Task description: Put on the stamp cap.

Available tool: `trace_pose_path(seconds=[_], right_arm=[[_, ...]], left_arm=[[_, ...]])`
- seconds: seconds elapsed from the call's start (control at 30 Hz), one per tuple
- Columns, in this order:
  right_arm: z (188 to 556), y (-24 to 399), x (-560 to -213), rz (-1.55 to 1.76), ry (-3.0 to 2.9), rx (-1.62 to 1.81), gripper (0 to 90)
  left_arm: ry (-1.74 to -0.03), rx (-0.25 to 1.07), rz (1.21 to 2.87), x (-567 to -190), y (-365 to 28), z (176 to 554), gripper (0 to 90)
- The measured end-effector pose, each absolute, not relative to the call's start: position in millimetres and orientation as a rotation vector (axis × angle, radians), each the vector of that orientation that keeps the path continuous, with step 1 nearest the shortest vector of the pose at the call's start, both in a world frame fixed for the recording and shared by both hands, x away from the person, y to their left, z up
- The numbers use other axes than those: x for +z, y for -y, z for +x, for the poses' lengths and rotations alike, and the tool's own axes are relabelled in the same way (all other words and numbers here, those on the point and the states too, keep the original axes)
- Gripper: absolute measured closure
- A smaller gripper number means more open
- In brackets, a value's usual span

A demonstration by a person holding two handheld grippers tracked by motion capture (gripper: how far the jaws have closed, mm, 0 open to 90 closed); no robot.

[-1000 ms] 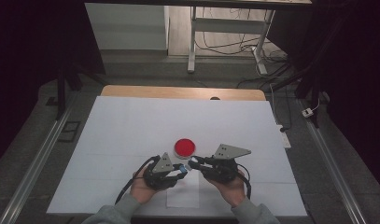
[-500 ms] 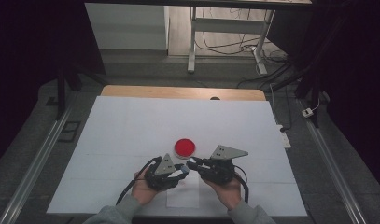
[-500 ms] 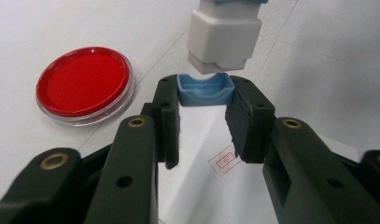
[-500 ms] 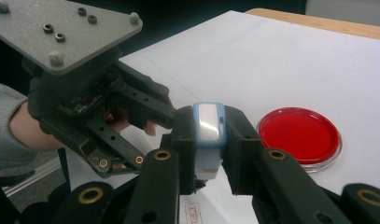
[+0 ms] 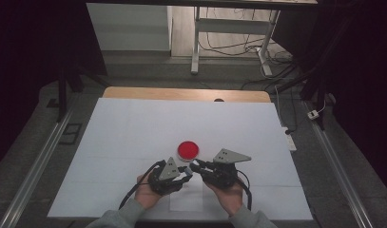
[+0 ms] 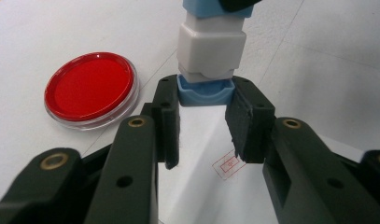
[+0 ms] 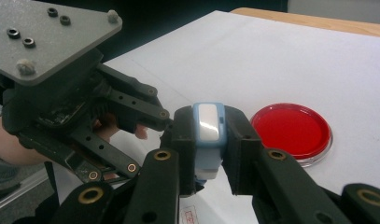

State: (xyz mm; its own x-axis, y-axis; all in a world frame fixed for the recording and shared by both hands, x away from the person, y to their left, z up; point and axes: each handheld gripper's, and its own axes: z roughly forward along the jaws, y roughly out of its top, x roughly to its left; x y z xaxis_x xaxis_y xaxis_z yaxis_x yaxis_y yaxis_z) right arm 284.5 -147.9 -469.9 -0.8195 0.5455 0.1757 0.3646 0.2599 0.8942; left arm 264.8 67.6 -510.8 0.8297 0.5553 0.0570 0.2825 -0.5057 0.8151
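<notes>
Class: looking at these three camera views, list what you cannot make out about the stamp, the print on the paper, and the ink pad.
- Stamp: its printing face, hidden by its blue cap in the left gripper view.
- Red print on the paper: too small to read.
- Ink pad: any lettering, too small in the high view.

A sheet (image 5: 134, 142) covers the table (image 5: 181, 93). In the high view, the ink pad (image 5: 188, 149) lies on it at frame centre. Below it, the left gripper (image 5: 185, 172) and right gripper (image 5: 197, 167) meet tip to tip, holding a stamp (image 6: 211, 51) between them above a paper slip (image 5: 186, 199).
</notes>
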Motion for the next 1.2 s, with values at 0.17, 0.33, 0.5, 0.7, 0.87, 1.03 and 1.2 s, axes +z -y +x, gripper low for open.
trace_pose_path(seconds=[0.17, 0.33, 0.5, 0.7, 0.87, 1.03, 1.2], right_arm=[[284.0, 147.5, -470.7, 0.885, -2.342, 1.614, 75.3], [283.2, 146.7, -471.7, 0.901, -2.333, 1.614, 75.3], [283.0, 146.7, -472.7, 0.92, -2.324, 1.621, 75.4], [282.7, 146.5, -473.0, 0.924, -2.317, 1.626, 75.3], [282.0, 145.9, -473.2, 0.93, -2.311, 1.625, 75.3], [281.5, 144.3, -474.0, 0.947, -2.306, 1.626, 75.4], [280.2, 143.7, -473.1, 0.954, -2.293, 1.621, 75.4]], left_arm=[[-0.606, 0.42, 2.13, -510.6, -66.6, 263.5, 65.4], [-0.603, 0.427, 2.13, -510.5, -66.3, 263.3, 65.4], [-0.605, 0.433, 2.128, -510.5, -66.2, 263.1, 65.5], [-0.608, 0.438, 2.126, -510.4, -66.0, 262.9, 65.5], [-0.608, 0.45, 2.128, -510.7, -65.3, 262.6, 65.5], [-0.611, 0.466, 2.132, -510.9, -64.6, 262.3, 65.6], [-0.608, 0.479, 2.127, -510.6, -64.5, 261.7, 65.7]])
